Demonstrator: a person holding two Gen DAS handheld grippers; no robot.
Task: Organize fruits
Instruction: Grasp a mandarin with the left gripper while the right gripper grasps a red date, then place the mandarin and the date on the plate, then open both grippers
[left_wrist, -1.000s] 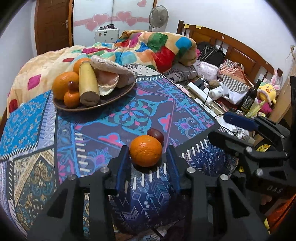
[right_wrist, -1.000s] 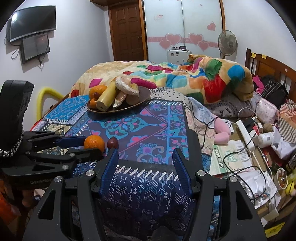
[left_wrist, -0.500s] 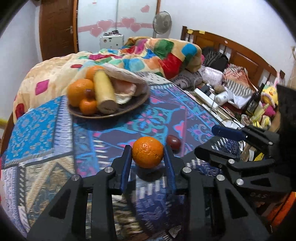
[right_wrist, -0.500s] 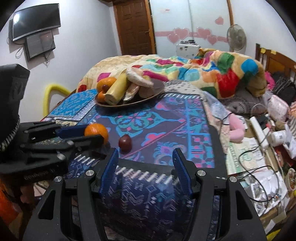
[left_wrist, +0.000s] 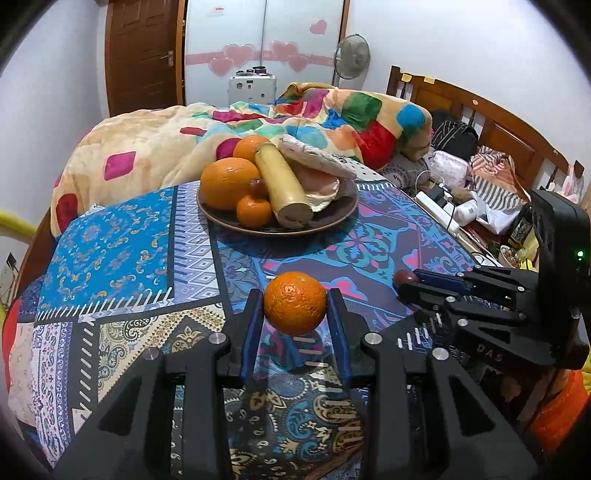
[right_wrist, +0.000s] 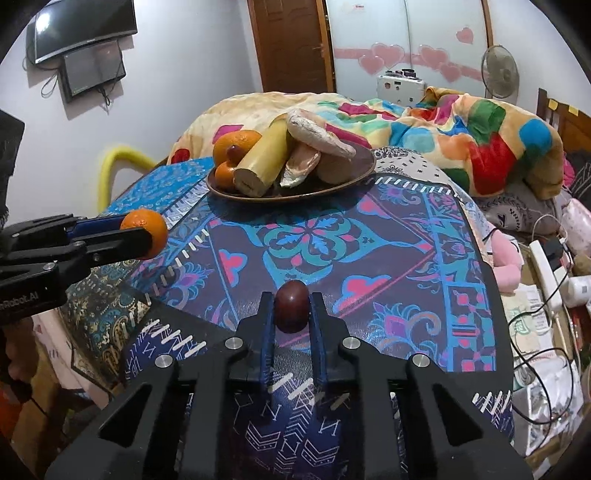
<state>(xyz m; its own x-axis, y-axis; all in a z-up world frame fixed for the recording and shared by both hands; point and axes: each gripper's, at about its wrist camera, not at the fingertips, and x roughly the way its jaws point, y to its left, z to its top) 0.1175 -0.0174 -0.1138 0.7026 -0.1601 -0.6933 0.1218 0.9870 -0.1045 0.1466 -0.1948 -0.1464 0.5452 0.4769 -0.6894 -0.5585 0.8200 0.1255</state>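
While the plate (left_wrist: 325, 221) is waiting far off, the left gripper (left_wrist: 295, 314) is clamping a firm orange (left_wrist: 294, 307) at its widest, and the right gripper (right_wrist: 291, 314) is pinching a small, slippery-looking dark red fruit (right_wrist: 291, 306).

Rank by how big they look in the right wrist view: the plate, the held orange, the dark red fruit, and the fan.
1. Plate, clearly largest.
2. Orange in the left gripper and fan: look alike, unranked.
3. Dark red fruit in the right gripper, smallest, though nearest the camera.
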